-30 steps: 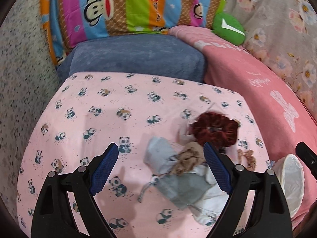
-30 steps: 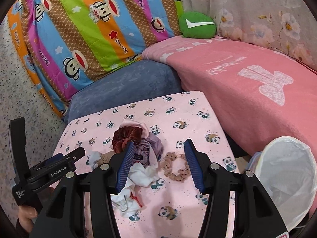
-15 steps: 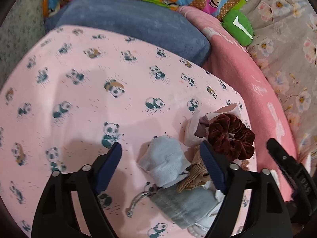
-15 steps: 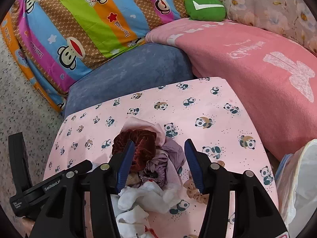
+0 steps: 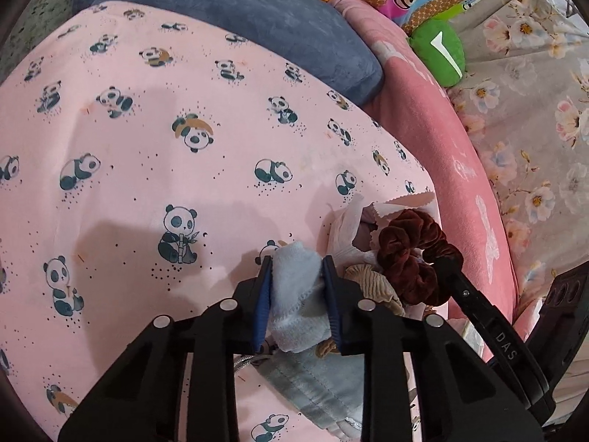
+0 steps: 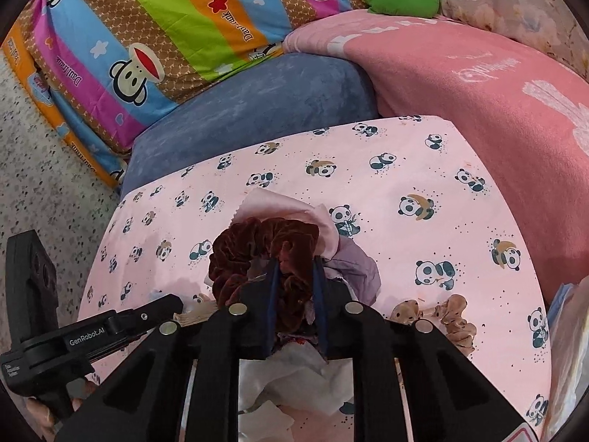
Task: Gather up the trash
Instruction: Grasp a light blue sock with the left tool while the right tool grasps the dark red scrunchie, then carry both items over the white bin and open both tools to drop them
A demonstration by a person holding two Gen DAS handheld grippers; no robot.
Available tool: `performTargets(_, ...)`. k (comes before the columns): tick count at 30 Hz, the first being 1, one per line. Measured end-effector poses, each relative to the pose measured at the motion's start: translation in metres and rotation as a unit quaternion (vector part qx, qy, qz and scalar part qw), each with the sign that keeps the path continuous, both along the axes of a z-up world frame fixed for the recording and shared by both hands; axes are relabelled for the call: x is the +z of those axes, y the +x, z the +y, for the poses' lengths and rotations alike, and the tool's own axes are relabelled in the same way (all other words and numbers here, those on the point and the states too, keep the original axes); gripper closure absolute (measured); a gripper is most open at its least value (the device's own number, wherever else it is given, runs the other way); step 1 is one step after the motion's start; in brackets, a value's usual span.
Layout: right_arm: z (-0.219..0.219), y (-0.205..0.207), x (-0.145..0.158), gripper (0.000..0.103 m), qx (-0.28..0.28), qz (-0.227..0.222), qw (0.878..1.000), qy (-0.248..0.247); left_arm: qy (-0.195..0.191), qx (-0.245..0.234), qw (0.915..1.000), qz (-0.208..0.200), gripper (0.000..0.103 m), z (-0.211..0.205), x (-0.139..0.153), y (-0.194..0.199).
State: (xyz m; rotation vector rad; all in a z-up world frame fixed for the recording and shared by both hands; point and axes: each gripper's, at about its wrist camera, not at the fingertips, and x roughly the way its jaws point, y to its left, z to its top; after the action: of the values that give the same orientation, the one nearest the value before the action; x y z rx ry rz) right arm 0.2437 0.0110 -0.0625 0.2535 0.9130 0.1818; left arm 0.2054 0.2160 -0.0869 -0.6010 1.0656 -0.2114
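Left fingers [image 5: 299, 296] pinch the blue cloth [image 5: 294, 294]; right fingers [image 6: 296, 305] pinch the maroon scrunchie [image 6: 257, 254].

1. We see the left gripper [image 5: 297, 296] in matt black plastic with ribbed blue pads and small shiny metal pins; it pinches a pale blue cloth [image 5: 294, 294] that looks soft and fleecy.
2. The right gripper [image 6: 297, 307], of the same matt black plastic, clamps a dark red scrunchie [image 6: 257, 254] with a plush, velvety sheen.
3. We note a tan scrunchie [image 5: 371, 285] of ribbed, corduroy-like cloth.
4. The panda sheet [image 5: 147, 169] is smooth, matt pink cotton-like fabric.
5. The blue cushion [image 6: 257, 110] looks suede-like and faintly mottled.
6. The pink blanket [image 6: 478, 84] appears fuzzy and matt.
7. White crumpled tissue [image 6: 294, 379] looks papery.
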Motion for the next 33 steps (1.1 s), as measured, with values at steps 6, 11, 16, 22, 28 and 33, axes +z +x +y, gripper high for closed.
performTargets(6,-0.006,-0.013,0.035,0.089,-0.001,-0.042,0.999,0.010,0.029,0.003,0.9988,-0.040,0.080,-0.008,0.035,-0.003)
performTargets(11,-0.019,-0.032,0.082,0.089,-0.008,-0.091,0.996,0.008,0.063,-0.008,0.9933,-0.097,0.080,-0.025,0.081,-0.008)
performTargets(16,-0.038,-0.055,0.125,0.089,-0.019,-0.132,0.991,0.006,0.097,-0.027,0.9834,-0.151,0.080,-0.054,0.124,-0.014)
performTargets(22,-0.069,-0.090,0.167,0.089,-0.040,-0.174,0.984,0.002,0.125,-0.062,0.9694,-0.202,0.080,-0.099,0.159,-0.030)
performTargets(28,-0.115,-0.127,0.191,0.089,-0.072,-0.202,0.977,0.003,0.142,-0.107,0.9555,-0.236,0.080,-0.151,0.175,-0.050)
performTargets(33,-0.159,-0.157,0.197,0.089,-0.106,-0.208,0.972,0.001,0.151,-0.142,0.9465,-0.247,0.080,-0.191,0.178,-0.065)
